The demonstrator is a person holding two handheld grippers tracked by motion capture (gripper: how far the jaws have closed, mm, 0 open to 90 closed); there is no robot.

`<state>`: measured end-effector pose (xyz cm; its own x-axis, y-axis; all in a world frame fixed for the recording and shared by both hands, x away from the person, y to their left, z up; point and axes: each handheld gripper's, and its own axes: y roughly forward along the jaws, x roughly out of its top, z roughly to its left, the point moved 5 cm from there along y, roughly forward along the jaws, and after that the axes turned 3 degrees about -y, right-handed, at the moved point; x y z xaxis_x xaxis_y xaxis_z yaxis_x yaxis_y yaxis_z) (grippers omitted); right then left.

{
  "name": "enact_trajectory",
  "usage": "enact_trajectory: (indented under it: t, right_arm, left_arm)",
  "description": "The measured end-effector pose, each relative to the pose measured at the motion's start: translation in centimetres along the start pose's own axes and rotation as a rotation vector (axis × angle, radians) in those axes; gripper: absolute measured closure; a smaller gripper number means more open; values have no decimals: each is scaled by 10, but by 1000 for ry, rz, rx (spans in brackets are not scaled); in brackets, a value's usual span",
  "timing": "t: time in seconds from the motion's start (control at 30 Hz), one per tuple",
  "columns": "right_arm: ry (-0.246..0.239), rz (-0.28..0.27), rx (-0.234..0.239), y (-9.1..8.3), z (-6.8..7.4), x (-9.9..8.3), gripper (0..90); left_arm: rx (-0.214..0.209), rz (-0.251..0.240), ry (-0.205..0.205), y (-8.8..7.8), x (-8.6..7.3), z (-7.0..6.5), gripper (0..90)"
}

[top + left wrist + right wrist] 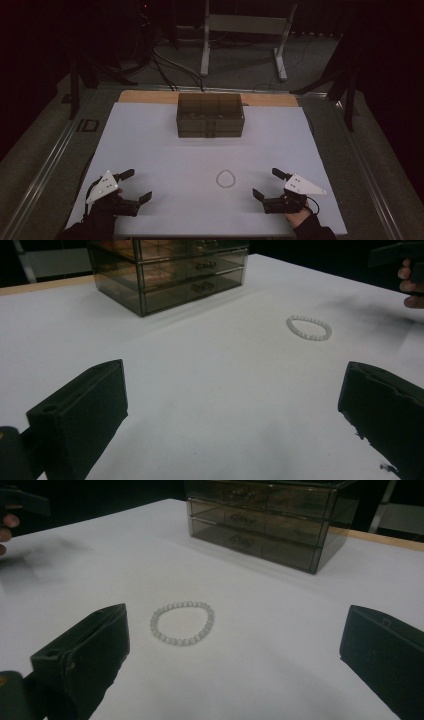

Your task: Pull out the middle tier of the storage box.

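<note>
Both grippers sit low at the near edge of the white table, and both are released, jaws spread wide with nothing between them. The left gripper rests at the near left corner; the right gripper mirrors it at the near right. Between them, a little nearer the right one, lies the bead bracelet, flat on the white surface, a closed loop of pale round beads, touched by nothing. In the right gripper view the bracelet lies just ahead of the open jaws, toward the left one; in the left gripper view it sits farther off to the right.

Up at the far side of the table stands the smoky clear drawer organizer, well apart from the bracelet. Its drawers are stacked in tiers, all pushed in, each with a small dark pull. Small items show on its top through the tinted walls, but what they are I cannot tell.
</note>
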<state>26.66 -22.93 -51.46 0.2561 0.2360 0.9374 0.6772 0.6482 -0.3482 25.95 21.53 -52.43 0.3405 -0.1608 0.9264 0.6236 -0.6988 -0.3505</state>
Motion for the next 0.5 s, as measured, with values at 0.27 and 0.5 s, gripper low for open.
enact_trajectory:
  t: [0.27,0.5]
  right_arm:
    - [-16,18,17,3,3,-2,0]
    - [-13,26,43,6,11,1,0]
  left_arm:
    - [-7,-12,-7,-1,2,1,10]
    - [-7,-13,-10,-3,1,1,10]
